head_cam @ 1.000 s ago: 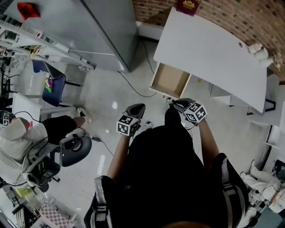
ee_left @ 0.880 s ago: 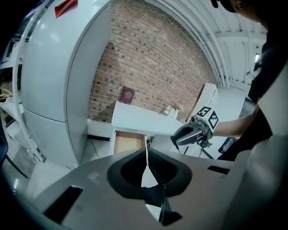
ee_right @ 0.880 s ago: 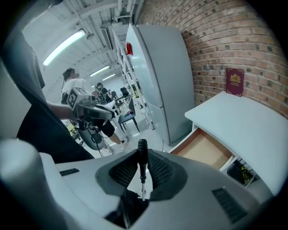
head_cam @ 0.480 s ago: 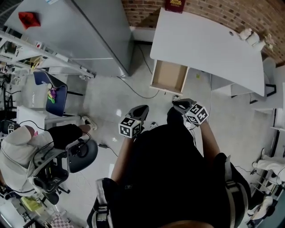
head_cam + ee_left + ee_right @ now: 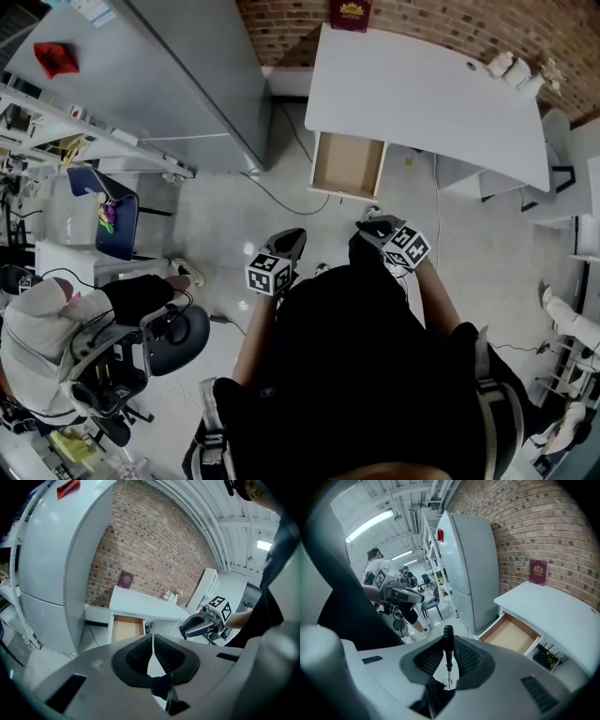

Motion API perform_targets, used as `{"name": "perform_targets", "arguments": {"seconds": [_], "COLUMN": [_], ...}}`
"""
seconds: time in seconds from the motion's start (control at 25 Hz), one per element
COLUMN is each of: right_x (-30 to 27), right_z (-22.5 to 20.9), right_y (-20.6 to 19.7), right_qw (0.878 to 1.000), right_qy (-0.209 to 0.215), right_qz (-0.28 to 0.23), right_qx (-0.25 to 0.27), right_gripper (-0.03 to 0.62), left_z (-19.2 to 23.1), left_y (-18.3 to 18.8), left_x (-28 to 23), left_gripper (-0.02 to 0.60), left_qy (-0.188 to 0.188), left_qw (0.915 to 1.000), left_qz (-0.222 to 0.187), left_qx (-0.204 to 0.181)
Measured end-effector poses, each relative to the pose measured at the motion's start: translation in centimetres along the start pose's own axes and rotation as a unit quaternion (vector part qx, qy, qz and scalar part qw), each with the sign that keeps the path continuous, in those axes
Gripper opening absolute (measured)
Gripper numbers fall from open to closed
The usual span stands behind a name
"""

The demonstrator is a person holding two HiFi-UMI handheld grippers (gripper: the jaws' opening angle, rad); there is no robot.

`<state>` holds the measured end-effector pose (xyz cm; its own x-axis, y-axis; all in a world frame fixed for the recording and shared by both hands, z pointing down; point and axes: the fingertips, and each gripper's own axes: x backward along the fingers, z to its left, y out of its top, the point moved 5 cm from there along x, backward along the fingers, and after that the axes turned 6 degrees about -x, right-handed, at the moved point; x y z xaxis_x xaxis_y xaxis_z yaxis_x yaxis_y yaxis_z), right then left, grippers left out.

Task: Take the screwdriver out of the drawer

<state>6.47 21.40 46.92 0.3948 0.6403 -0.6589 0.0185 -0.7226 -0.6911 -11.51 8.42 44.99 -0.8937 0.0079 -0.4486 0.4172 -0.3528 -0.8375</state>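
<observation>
The white desk (image 5: pixel 422 94), drawer (image 5: pixel 347 165) pulled open, carries a maroon box (image 5: pixel 351 14) and small pale objects (image 5: pixel 507 67) along its back.

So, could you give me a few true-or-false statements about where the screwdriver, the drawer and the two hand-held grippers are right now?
1. The black-handled screwdriver lies inside the wooden drawer. False: it is clamped between the fingers of the right gripper, well away from the drawer.
2. The wooden drawer under the white desk stands pulled open. True.
3. The left gripper holds a tool too. False: its fingers are together with nothing between them.
4. A dark red book stands on the desk against the brick wall. True.
</observation>
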Motion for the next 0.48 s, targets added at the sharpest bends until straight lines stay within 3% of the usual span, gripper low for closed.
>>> {"name": "perform_targets", "arguments": {"seconds": [0.48], "right_x": [-0.1], "right_z": [-1.9], "right_y": [0.5], "right_qw": [1.000], "right_qy": [-0.005], "right_qz": [0.012], "right_qx": [0.016], "right_gripper": [0.123], "left_z": [0.1], "left_y": [1.4], "left_x": [-1.6], "left_gripper": [0.022], "left_qy": [0.007], "left_qw": [1.0000], "left_qz": [-0.002], "left_qx": [0.004]}}
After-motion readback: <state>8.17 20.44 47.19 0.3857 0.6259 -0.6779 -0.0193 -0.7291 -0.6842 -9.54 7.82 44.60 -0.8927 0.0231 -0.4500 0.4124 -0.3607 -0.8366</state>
